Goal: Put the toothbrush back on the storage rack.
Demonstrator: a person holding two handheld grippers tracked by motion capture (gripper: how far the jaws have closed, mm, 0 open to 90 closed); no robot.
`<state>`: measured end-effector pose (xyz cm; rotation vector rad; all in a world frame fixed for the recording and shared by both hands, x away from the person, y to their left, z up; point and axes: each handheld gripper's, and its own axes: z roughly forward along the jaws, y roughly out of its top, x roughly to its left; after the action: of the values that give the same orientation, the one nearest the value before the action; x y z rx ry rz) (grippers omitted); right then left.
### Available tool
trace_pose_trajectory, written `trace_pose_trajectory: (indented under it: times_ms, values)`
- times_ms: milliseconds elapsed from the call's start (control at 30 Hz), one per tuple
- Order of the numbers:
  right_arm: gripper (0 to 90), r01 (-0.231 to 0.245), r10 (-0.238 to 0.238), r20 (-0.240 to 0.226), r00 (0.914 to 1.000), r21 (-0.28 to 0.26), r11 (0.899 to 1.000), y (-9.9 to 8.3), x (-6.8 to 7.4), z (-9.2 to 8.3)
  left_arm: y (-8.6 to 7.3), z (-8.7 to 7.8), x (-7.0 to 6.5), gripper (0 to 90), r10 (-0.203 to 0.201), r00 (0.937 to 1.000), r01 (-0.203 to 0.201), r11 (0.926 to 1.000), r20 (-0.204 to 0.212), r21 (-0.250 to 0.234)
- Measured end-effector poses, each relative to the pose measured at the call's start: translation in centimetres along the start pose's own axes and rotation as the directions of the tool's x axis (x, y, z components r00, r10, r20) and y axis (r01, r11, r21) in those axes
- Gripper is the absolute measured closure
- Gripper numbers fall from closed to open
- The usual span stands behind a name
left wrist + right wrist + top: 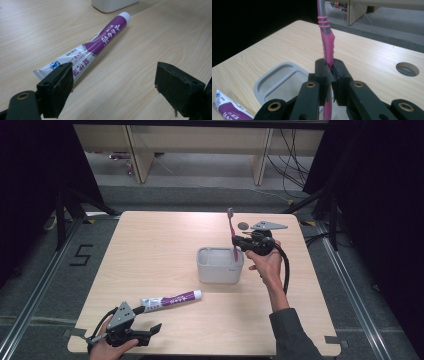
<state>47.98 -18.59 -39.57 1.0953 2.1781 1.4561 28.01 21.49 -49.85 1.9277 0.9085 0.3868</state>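
2 grippers over a pale wood table (150, 250) on grey floor (200, 195): right jaws clench a toothbrush (232, 232), left jaws released.

Hidden and cut-off parts

Toothbrush (326, 47) head lost past the top edge in the right gripper view, handle's lower end covered behind the clamped jaws; bristles too small to make out from the high view. Toothpaste tube (92, 47) crimped end partly covered by a pad of the left gripper (121, 86); cut by the bottom-left edge in the right gripper view. Holder (113, 5) cropped at the top edge, inside unseen. Small print on the tube unreadable.
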Motion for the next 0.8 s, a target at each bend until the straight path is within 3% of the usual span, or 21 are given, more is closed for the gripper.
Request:
trace_pose_trajectory:
  times_ms: [33,67,200,367,467,567,600,700,733,800]
  values:
    - [83.8,-0.036,0.036,0.007,0.9993,0.016,0.999,-0.2,0.2,0.0,0.0,0.0,0.0,15.1,0.004,1.0000,-0.004,1.0000,0.000,0.004]
    - [83.7,-0.007,0.007,0.016,0.9999,0.024,1.000,-0.4,-0.1,0.1,0.0,0.0,0.0,15.1,0.002,1.0000,-0.002,1.0000,0.001,0.003]
    - [83.7,-0.027,0.027,0.015,0.9995,0.021,0.999,-0.8,-0.1,0.4,0.0,0.0,-0.1,15.1,-0.001,1.0000,0.001,1.0000,-0.002,0.008]
    - [83.6,-0.001,0.001,0.008,1.0000,0.021,1.000,-1.1,-0.4,0.7,0.0,0.0,0.0,15.1,0.002,1.0000,-0.002,1.0000,0.001,0.003]
    - [83.6,-0.037,0.037,0.017,0.9992,0.025,0.999,-1.4,-0.2,0.7,0.0,0.0,-0.1,15.1,0.005,1.0000,-0.005,1.0000,0.000,0.006]
    - [83.6,-0.011,0.011,0.014,0.9998,0.022,1.000,-1.6,-0.5,0.8,0.0,0.0,-0.1,15.1,0.004,1.0000,-0.004,1.0000,0.001,0.006]
    - [83.6,-0.036,0.035,0.013,0.9993,0.034,0.999,-1.7,-0.4,0.8,0.0,0.1,-0.1,15.1,0.005,1.0000,-0.005,1.0000,0.001,0.007]
    - [83.5,-0.023,0.023,0.006,0.9997,0.033,0.999,-1.8,-0.6,0.9,0.0,0.0,0.0,15.1,0.011,0.9999,-0.011,0.9999,0.004,0.012]
    - [83.5,0.001,-0.002,0.025,0.9997,0.032,0.999,-1.9,-0.7,0.9,0.0,0.1,-0.1,15.1,0.012,0.9999,-0.013,0.9998,0.006,0.013]
    - [83.5,-0.026,0.025,0.024,0.9994,0.036,0.999,-1.9,-0.6,0.9,0.0,0.0,0.0,15.1,0.017,0.9998,-0.017,0.9997,0.003,0.016]
